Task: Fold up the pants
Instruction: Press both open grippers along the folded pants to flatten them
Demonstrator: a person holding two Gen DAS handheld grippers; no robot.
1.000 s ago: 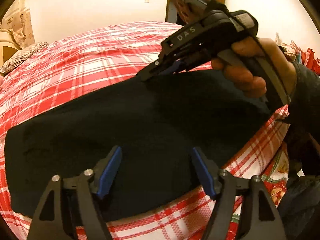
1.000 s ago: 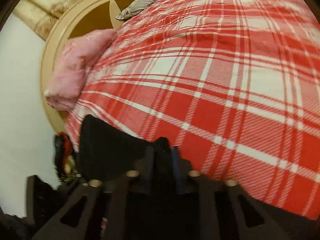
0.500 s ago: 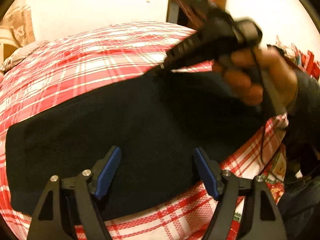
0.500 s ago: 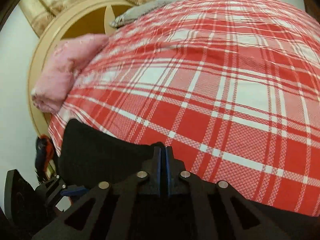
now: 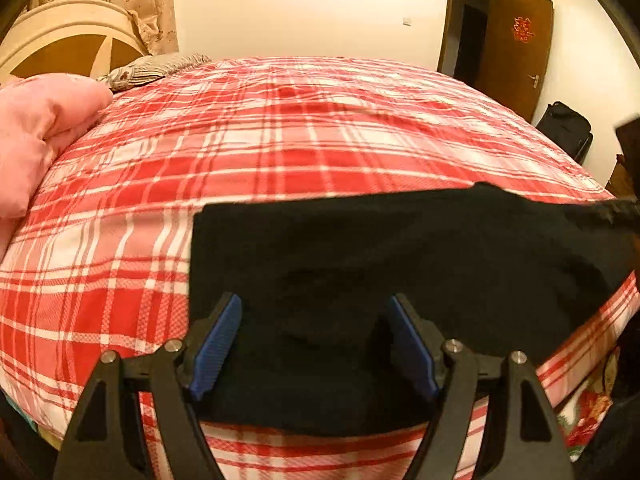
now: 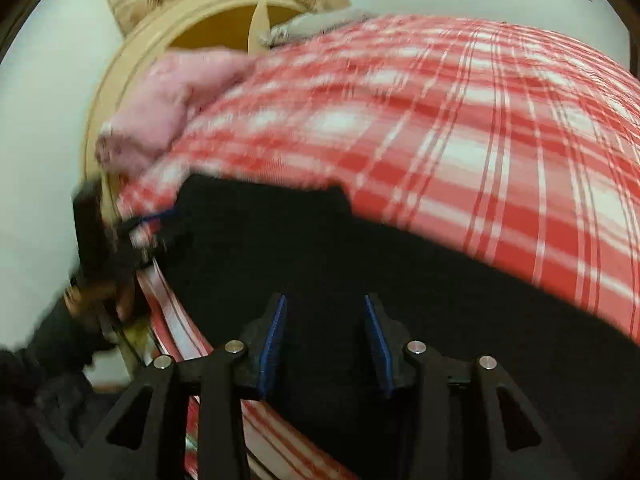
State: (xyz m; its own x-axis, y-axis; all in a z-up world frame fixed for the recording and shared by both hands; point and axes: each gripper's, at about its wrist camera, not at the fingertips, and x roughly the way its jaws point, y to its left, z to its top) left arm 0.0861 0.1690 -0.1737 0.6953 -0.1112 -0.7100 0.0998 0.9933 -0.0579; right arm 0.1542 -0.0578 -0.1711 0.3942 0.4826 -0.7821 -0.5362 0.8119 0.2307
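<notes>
While the black pants [image 5: 400, 264] lie flat as a folded dark slab on the red plaid bed [image 5: 280, 152], the left gripper [image 5: 316, 344] hovers over their near part with its blue-padded fingers [image 5: 216, 340] spread wide and nothing pinched between them. Cloth fills the space ahead of and beneath those fingers, and the pants' straight left edge runs just beyond the left fingertip. Far to the right of them, the pants reach the bed's edge.

Seen from the right wrist, the right gripper [image 6: 324, 340] also sits above the pants [image 6: 360, 264], its jaws having just been opening; its fingers [image 6: 272, 340] now stand apart, with dark cloth below the gap but not clamped. Up and to the left of these fingers, the other gripper shows as a blur at the pants' far corner, held by a hand [image 6: 92, 296].

A pink blanket [image 5: 36, 128] is bunched well beyond the left fingers, against a round headboard [image 5: 60, 40].
</notes>
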